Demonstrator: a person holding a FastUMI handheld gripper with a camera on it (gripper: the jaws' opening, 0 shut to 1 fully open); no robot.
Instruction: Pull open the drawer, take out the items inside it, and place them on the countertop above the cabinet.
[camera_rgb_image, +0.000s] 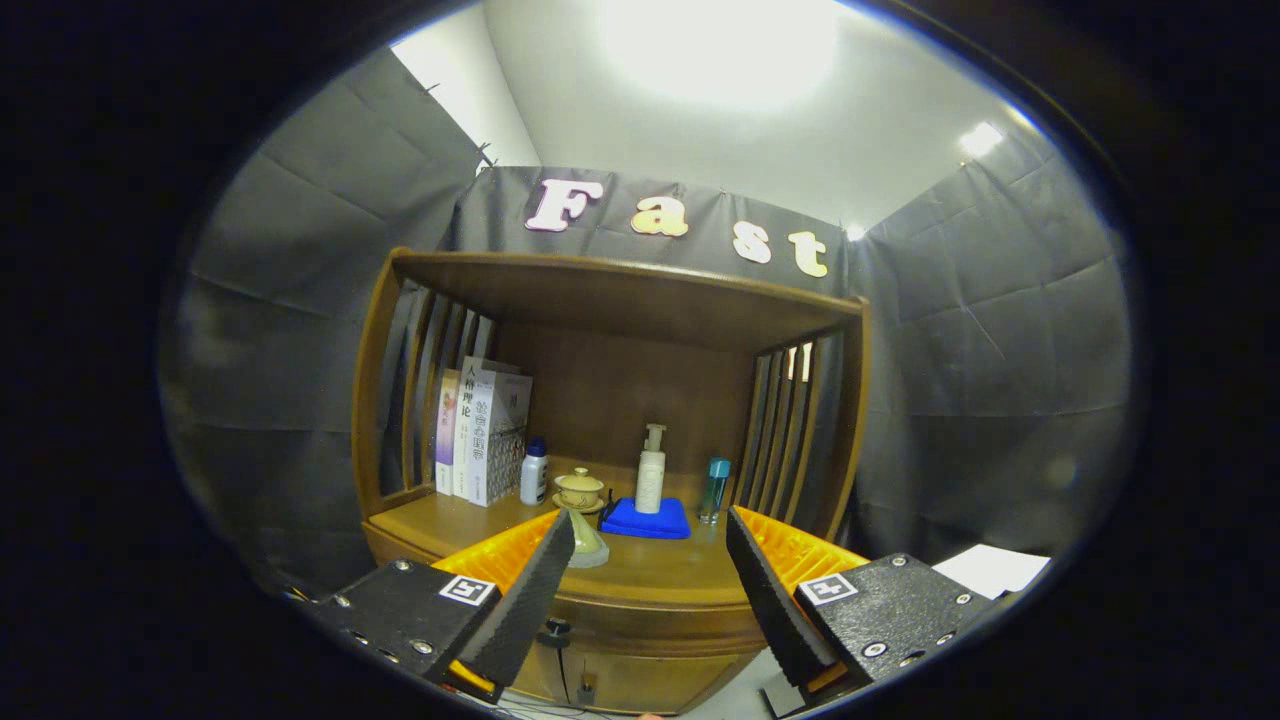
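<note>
Ahead, a wooden cabinet (610, 600) stood in a booth of dark cloth under a white ceiling, its worktop (660, 565) roofed by a slatted hutch. The fingers (650, 565) were spread wide, gripping nothing, hanging before the worktop's front edge. On the worktop stood three books (482, 430), one small white bottle (534, 472), one lidded teacup (579, 490), one pump bottle (651, 470) on a blue cloth (646, 520), one teal bottle (715, 490), and one pale object (588, 540) beside the left finger. The drawer front (640, 620) lay below.

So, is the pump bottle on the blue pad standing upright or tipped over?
Upright. The pump bottle stands on the blue pad, pump head on top, beyond the open gripper.
</note>
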